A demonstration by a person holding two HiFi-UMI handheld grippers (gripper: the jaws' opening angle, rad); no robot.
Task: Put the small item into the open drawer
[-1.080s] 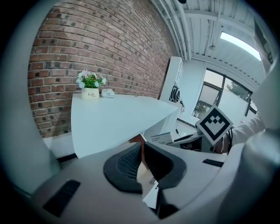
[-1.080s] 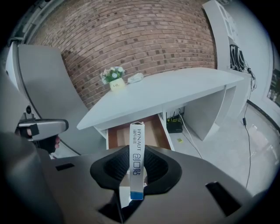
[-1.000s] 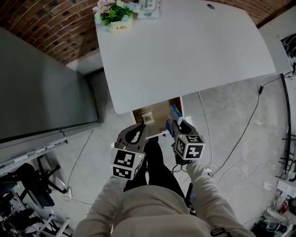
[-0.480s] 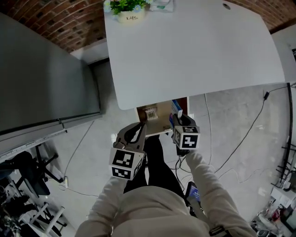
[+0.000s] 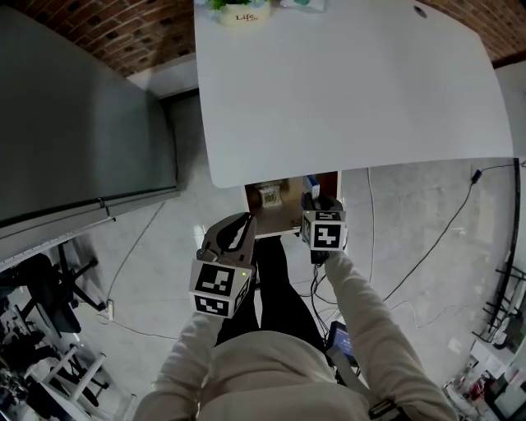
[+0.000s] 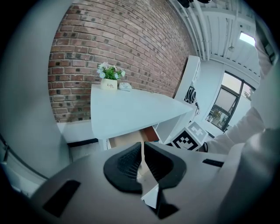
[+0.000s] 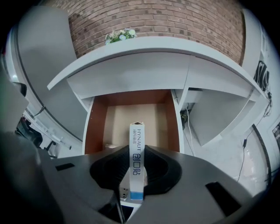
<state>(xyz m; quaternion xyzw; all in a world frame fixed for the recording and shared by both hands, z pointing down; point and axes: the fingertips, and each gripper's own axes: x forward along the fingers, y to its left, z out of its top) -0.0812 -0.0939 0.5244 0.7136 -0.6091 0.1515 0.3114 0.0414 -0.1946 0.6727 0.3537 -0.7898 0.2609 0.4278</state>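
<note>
The small item is a slim white box with a blue band [image 7: 136, 157], and my right gripper [image 7: 137, 151] is shut on it. The box stands upright between the pads, over the front edge of the open drawer [image 7: 94, 127], which has brown walls and a pale floor. In the head view the right gripper [image 5: 313, 202] hangs at the drawer's [image 5: 289, 220] right front corner, just under the white table [image 5: 345, 90]. My left gripper [image 5: 241, 224] sits left of it, before the drawer's front, jaws shut with nothing between them [image 6: 142, 159].
A small labelled packet [image 5: 268, 196] lies inside the drawer at the left. A potted plant [image 5: 241, 12] stands at the table's far edge. A tall grey cabinet [image 5: 74, 115] flanks the left. Cables [image 5: 427, 247] trail across the floor on the right. A brick wall [image 6: 131, 39] backs the table.
The right gripper has sunk and moved forward with the box, from in front of the drawer to over its right front corner. The left gripper has shifted only slightly.
</note>
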